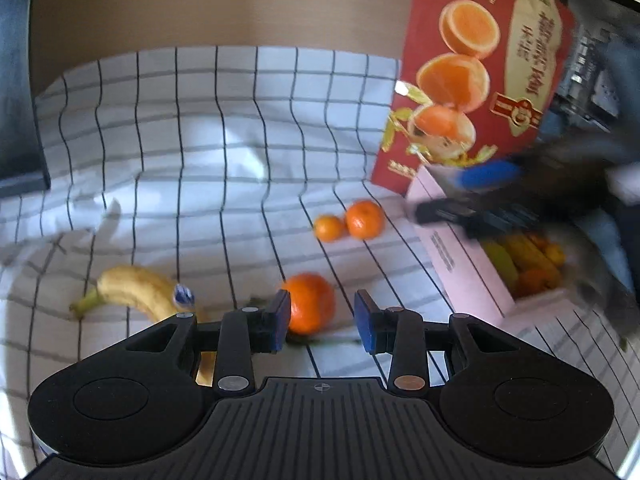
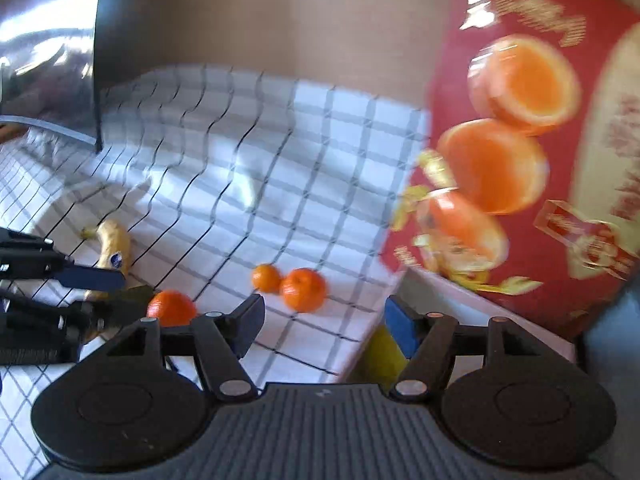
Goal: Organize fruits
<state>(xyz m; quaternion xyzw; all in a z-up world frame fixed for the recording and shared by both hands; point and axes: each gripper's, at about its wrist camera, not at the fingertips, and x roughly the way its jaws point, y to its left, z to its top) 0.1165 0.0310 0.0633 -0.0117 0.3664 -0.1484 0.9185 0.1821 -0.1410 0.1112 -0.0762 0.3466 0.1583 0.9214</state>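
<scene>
Jaws of my left gripper (image 1: 322, 320) stand apart with a gap between the blue pads, and nothing is pressed by them. One large orange (image 1: 311, 303) lies on the cloth just past the tips, its left side hidden behind the left pad; I cannot tell whether that pad touches it. A bit of green leaf shows under it. To the left of the orange lies a banana (image 1: 134, 290) with a blue sticker, stem pointing left, its near end tucked behind the gripper body.

My right gripper (image 2: 324, 326) is released too, jaws wide and empty, hanging over the edge where the checked cloth (image 1: 208, 168) meets the pink box (image 1: 464, 264). Something yellow sits below its right finger, too blurred to name. From the left camera that gripper is a dark smear with a blue pad above the box.

Further out, two smaller oranges (image 1: 348, 222) sit touching each other on the cloth, near the box's corner and well apart from the large one. Inside the pink box I see fruit already lying together: yellow and orange shapes, blurred. Behind the box stands its red lid (image 1: 472, 76), raised upright, printed with halved oranges. Beyond the cloth is a plain tan wall (image 1: 224, 4), and a dark panel (image 1: 16, 80) stands at far left.
</scene>
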